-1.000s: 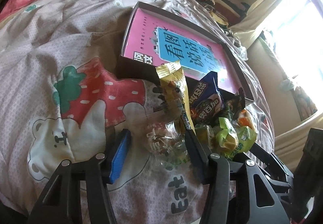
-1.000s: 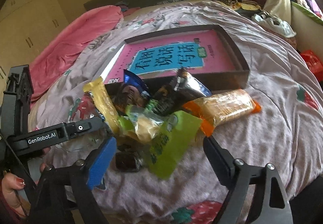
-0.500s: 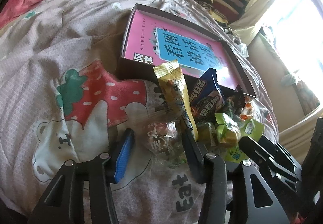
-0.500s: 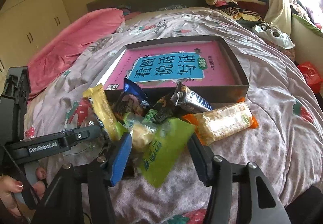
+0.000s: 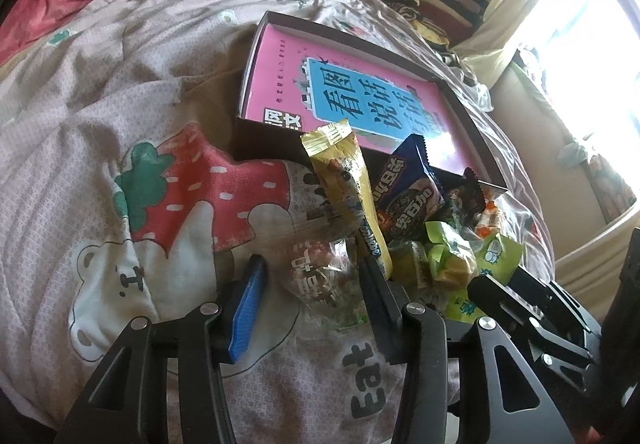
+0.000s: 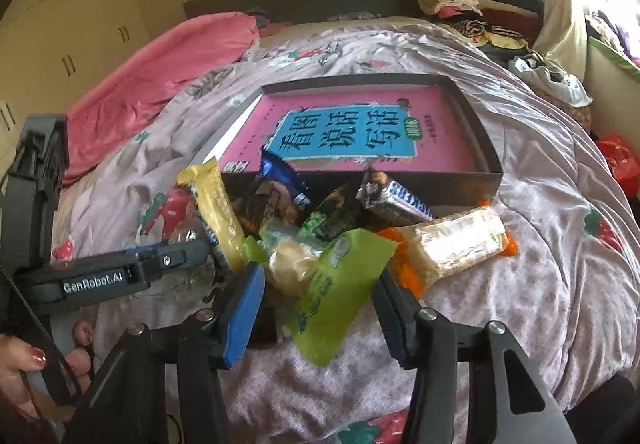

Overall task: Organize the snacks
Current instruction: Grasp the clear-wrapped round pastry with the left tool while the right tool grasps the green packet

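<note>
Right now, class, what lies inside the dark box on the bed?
Inside the dark box lies a pink book with a blue title panel. Snack packets hide its near edge; anything beneath the book is covered.

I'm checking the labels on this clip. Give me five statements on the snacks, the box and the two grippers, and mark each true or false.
1. The dark box holds a pink book. True.
2. All the snacks lie inside the box. False: they are piled on the quilt in front of its near wall.
3. The right gripper has its fingers either side of the green packet. True; the jaws are open.
4. The left gripper is shut on the yellow bar. False: it is open around a clear packet.
5. The orange-ended packet leans upright in the box. False: it lies flat on the quilt.
</note>
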A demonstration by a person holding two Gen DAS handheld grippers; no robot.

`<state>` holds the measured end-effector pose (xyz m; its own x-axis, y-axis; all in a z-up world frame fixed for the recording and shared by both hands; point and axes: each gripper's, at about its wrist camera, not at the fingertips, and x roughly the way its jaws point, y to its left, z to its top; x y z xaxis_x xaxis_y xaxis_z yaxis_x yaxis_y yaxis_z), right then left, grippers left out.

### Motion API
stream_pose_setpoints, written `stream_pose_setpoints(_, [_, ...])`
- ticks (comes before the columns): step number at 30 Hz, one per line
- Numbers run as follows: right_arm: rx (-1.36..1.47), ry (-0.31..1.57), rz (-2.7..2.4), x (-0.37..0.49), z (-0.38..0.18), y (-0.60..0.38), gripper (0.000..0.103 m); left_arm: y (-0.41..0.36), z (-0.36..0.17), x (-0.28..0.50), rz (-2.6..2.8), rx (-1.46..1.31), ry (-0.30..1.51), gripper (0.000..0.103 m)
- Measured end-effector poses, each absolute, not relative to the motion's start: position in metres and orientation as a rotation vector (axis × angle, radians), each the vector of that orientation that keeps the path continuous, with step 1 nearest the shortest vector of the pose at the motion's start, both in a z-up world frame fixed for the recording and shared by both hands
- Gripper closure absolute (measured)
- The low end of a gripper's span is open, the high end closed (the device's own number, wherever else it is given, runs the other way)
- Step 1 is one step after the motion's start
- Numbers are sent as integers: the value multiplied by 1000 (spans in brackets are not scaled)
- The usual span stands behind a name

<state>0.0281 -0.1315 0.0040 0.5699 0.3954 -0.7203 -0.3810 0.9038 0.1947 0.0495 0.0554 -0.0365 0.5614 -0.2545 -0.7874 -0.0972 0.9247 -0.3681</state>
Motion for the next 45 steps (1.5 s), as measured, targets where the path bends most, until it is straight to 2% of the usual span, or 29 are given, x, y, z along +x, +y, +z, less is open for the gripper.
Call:
stream_pose_setpoints(9, [12,837,458,37,1,-124,49,55,-39,51,-101,-407,983,54])
stream_pose_setpoints(16, [-139,778,462,28,3,-102,49,52,-42,55,-98,-397,990,55])
stream_pose_setpoints(19, [-189,761,478,24,1,-94,49,51,-44,58,-101,-395,994,56])
stream_pose_setpoints(20, [-192,761,477,24,1,-93,50,51,-44,59,-109,-399,994,61])
stream_pose_setpoints(24, [-205,756,471,33,-3,-90,52,50,-47,61,-121,-397,998,63])
stream_pose_setpoints(27, [-212,738,491,36,-2,-88,59,51,-46,60,-130,-396,992,65])
stream_pose_setpoints(28, [-198,736,533,36,0,-88,75,51,-45,59,-131,-399,990,65])
stream_pose_setpoints(29, [-180,754,557,36,0,-87,80,52,-44,58,-134,-402,986,65])
stream_pose_setpoints(33, [-161,754,568,35,-1,-91,82,58,-38,53,-136,-422,968,67])
stream_pose_setpoints(36, [-95,764,588,36,4,-99,87,63,-32,49,-136,-437,948,68])
stream_pose_setpoints(37, [-81,760,586,36,6,-101,95,65,-30,48,-139,-443,942,68])
stream_pose_setpoints(38, [-76,756,585,36,8,-104,96,66,-28,46,-137,-445,934,68])
stream_pose_setpoints(45, [12,819,628,43,5,-109,95,68,-22,45,-130,-453,917,68])
